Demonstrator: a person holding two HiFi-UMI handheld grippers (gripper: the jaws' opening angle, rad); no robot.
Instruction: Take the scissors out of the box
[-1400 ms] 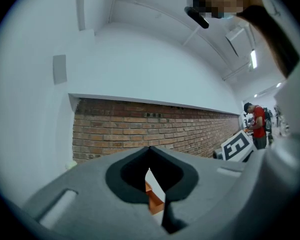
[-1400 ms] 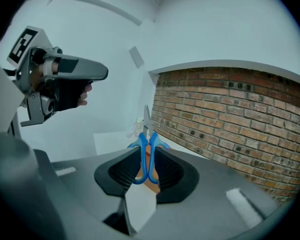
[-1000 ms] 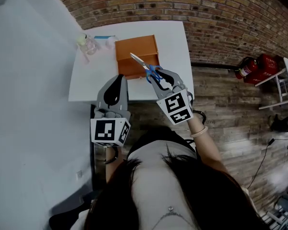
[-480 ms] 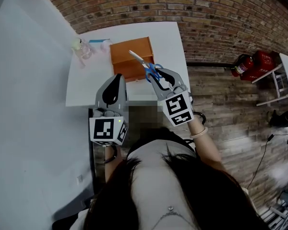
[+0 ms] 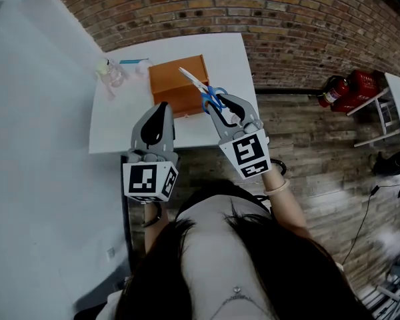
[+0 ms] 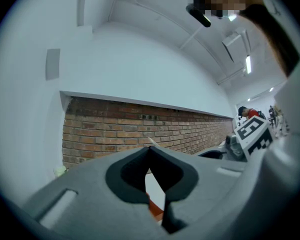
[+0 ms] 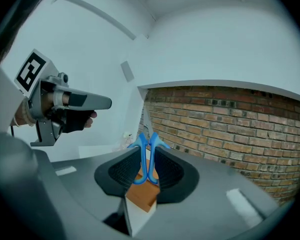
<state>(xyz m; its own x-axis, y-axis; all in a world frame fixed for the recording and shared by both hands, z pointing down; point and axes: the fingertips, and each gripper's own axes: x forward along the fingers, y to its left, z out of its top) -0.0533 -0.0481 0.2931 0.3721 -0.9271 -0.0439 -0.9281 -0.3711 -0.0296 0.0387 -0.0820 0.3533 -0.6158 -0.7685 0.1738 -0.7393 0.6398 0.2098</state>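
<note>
The scissors (image 5: 207, 93) have blue handles and pale blades that point up and away, over the near right corner of the orange box (image 5: 173, 85). My right gripper (image 5: 220, 107) is shut on the handle loops. In the right gripper view the blue scissors handles (image 7: 153, 159) stand upright between the pads of the right gripper (image 7: 147, 151), with the orange box (image 7: 142, 194) below. My left gripper (image 5: 159, 127) hovers at the table's near edge, left of the box, jaws together and empty. The left gripper (image 6: 150, 151) points level at the brick wall.
The white table (image 5: 117, 125) stands against a brick wall (image 5: 287, 25). A clear plastic item (image 5: 111, 72) and a small blue thing (image 5: 133, 62) lie at the table's far left. Red fire extinguishers (image 5: 347, 92) sit on the wooden floor to the right.
My right gripper has lifted a little with the scissors in it. The left gripper has stayed where it was.
</note>
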